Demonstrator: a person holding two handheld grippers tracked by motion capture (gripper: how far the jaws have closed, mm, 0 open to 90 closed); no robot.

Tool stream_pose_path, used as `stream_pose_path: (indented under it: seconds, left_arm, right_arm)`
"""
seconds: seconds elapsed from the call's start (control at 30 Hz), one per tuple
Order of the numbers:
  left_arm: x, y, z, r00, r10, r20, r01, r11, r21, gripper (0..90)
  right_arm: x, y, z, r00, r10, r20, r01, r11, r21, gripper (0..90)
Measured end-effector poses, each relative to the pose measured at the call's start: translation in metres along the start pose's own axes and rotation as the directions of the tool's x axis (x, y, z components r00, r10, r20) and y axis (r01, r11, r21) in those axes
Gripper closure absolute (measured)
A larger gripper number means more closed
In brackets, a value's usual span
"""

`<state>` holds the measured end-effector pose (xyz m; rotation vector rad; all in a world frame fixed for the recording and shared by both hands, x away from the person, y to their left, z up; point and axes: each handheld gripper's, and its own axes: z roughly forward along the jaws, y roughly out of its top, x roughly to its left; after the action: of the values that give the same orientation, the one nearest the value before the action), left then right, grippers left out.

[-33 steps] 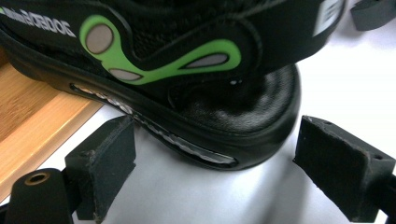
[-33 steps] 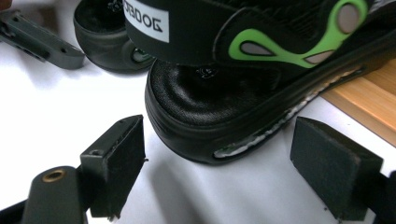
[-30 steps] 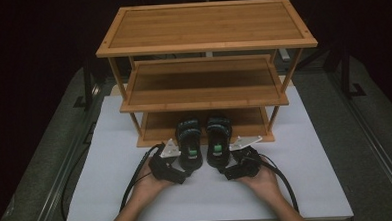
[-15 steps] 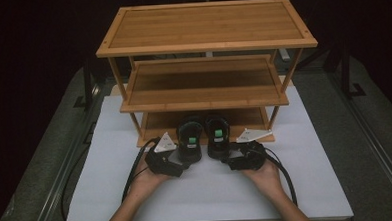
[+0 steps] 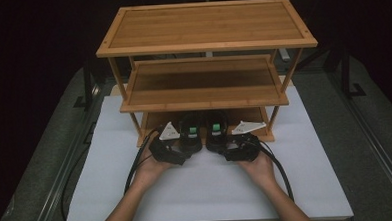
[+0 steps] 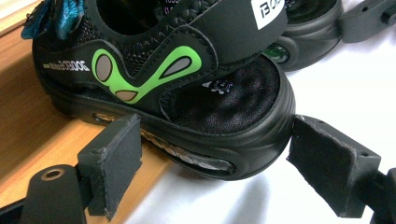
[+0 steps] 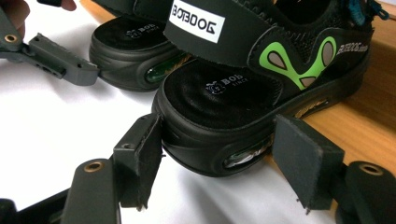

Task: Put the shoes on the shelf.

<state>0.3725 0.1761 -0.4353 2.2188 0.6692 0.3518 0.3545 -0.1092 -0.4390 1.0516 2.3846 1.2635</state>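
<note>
The left gripper (image 6: 212, 168) had been closing; its jaws straddled the toe of the left black sandal (image 6: 187, 88) at frame centre. The left pad (image 6: 116, 158) touched the sole; the right pad (image 6: 327, 168) stood just clear, so no clamp yet. The right gripper (image 7: 217, 161) had also been closing, and both its pads pressed the toe of the right black sandal (image 7: 243, 102).

In the high view both sandals (image 5: 205, 132) sat side by side at centre, heels on the bottom tier of the bamboo shoe rack (image 5: 205, 25), toes over the white mat (image 5: 197, 190).

Judgement: the grasp step was in hand. The next move called for a firm hold on both toes, then an even push or pull of the pair along the tier.
</note>
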Motion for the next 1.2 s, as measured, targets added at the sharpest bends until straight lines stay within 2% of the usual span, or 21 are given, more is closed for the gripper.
stream_pose_path:
  seconds: [0.13,0.47,0.63,0.77,0.87,0.9,0.93,1.03,1.2]
  left_arm:
    - [0.005,0.000,0.004,1.0000,-0.005,-0.005,0.005,0.9999,-0.009,17.2]
    - [0.019,0.006,0.011,0.9996,-0.030,-0.001,0.030,0.9994,-0.015,17.7]
    - [0.025,0.009,0.015,0.9977,-0.067,-0.005,0.067,0.9972,-0.033,19.1]
    - [0.033,0.010,0.016,0.9974,-0.068,-0.025,0.068,0.9975,-0.021,20.8]
    - [0.039,0.008,0.018,0.9954,-0.090,-0.031,0.089,0.9956,-0.027,21.4]
    - [0.039,0.007,0.018,0.9949,-0.095,-0.034,0.094,0.9952,-0.026,21.4]
    - [0.041,0.007,0.019,0.9941,-0.104,-0.031,0.103,0.9944,-0.025,21.5]
    - [0.043,0.007,0.020,0.9927,-0.116,-0.030,0.116,0.9931,-0.019,21.4]
    - [0.043,0.008,0.020,0.9923,-0.120,-0.031,0.119,0.9928,-0.013,21.4]
  right_arm:
    - [-0.004,-0.001,0.004,1.0000,0.007,0.003,-0.007,1.000,-0.023,33.1]
    - [-0.012,0.008,0.015,0.9994,0.018,0.030,-0.017,0.999,-0.027,33.9]
    - [-0.017,0.014,0.020,0.9990,0.015,0.043,-0.014,1.000,-0.027,34.6]
    - [-0.020,0.017,0.025,0.9981,0.013,0.060,-0.011,0.999,-0.031,35.0]
    - [-0.023,0.016,0.025,0.9980,0.017,0.060,-0.015,0.999,-0.038,36.0]
    - [-0.025,0.016,0.026,0.9960,0.015,0.088,-0.012,0.999,-0.033,37.2]
    - [-0.025,0.015,0.026,0.9954,0.017,0.094,-0.015,0.999,-0.031,37.5]
    - [-0.034,0.014,0.028,0.9953,0.010,0.096,-0.005,0.999,-0.053,37.1]
    - [-0.035,0.016,0.028,0.9952,0.010,0.097,-0.006,0.999,-0.039,36.2]
